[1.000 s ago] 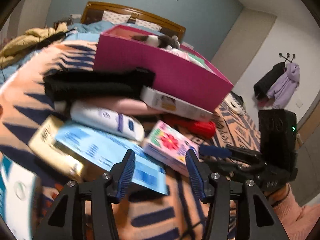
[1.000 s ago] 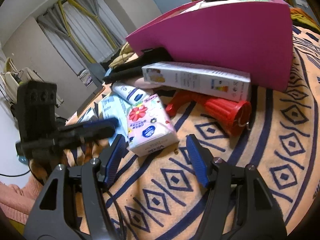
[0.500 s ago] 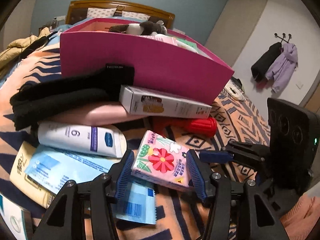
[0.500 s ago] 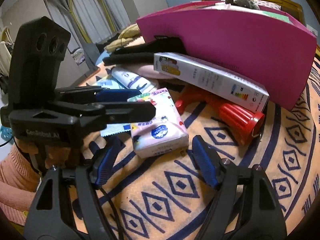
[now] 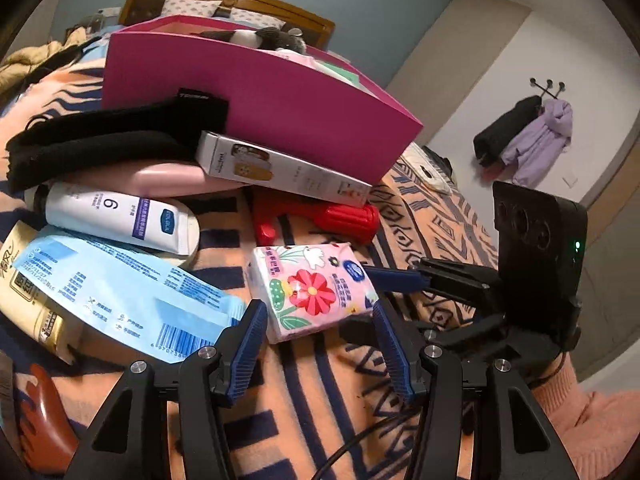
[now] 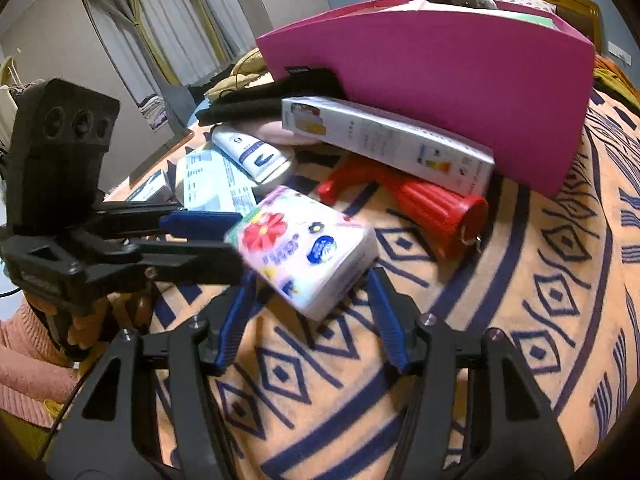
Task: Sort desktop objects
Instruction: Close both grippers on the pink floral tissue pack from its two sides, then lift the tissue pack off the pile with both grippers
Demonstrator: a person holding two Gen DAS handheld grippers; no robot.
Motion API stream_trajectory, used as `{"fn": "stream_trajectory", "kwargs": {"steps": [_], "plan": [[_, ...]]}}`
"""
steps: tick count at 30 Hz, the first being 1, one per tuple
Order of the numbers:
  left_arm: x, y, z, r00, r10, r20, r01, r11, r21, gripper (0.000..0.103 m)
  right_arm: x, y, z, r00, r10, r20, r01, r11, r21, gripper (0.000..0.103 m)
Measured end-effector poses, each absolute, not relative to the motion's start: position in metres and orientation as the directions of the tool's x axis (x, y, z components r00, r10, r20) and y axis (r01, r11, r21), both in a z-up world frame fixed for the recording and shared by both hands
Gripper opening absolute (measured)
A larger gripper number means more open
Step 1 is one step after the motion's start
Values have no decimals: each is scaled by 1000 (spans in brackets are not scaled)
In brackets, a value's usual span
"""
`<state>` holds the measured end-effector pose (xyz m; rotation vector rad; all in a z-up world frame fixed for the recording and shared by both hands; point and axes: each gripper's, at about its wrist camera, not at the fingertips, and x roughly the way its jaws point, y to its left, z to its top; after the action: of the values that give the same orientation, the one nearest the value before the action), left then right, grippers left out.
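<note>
Here, both tools (image 5: 316, 344) (image 6: 308, 312) agape around tissue pack (image 5: 312, 290).

Black-framed left gripper (image 5: 318, 344) with ribbed blue pads, silver screws, and seemingly salmon knit sleeves.

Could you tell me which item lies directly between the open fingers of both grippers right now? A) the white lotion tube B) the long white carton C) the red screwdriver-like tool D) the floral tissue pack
D: the floral tissue pack sits between the spread fingers of the left gripper and, in the right wrist view, between those of the right gripper, neither visibly clamping it.
</note>
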<state>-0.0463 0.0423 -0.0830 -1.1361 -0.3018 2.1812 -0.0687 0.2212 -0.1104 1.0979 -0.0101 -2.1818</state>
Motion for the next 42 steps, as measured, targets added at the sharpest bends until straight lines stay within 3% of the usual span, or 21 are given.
{"fn": "stream_trajectory", "kwargs": {"steps": [11,18,26,42], "plan": [[-61,46,-101,-393,641,-660,-396,-765,-507,53,-80,260,-115,-369,-707,-603,452,-703,549,61],[-63,49,-103,-397,625,-672,-388,-778,-495,47,-82,252,-115,-374,-698,-611,445,-713,542,60],[-58,49,-100,-397,623,-674,-373,-781,-501,42,-81,243,-116,-377,-685,-623,443,-724,529,38],[-44,49,-56,-468,631,-618,-442,-773,-455,42,-67,242,-82,-452,-681,-577,485,-730,482,36]]}}
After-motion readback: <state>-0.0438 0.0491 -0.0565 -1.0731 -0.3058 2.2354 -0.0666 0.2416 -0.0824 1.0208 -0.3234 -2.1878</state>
